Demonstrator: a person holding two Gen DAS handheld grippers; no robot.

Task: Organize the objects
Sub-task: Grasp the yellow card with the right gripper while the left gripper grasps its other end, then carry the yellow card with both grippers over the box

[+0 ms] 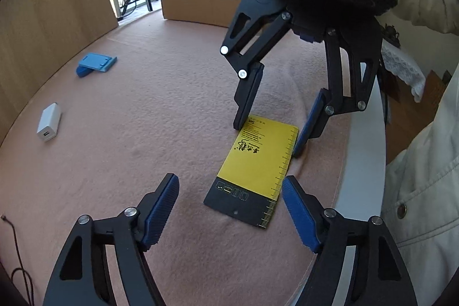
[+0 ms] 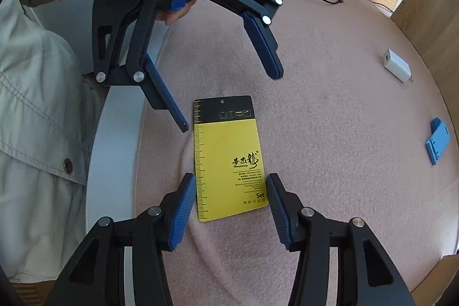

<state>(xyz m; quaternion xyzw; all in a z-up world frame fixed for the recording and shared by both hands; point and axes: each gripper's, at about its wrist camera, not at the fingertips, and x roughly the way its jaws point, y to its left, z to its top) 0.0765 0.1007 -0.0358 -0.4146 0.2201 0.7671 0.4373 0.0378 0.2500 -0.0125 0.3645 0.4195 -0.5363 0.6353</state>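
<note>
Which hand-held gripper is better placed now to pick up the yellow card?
Right hand-held gripper: its open fingers already straddle the yellow card at its yellow end. The left hand-held gripper is open, beside the black end.

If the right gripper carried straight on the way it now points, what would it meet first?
Probably the yellow and black card: the right gripper is open, its fingers straddling the card's yellow end on the pink cloth. The left gripper sits beyond; depth is unclear.

Yellow-and-black card (image 2: 228,159) on pink cloth (image 2: 330,134); blue holder (image 2: 438,142).
</note>
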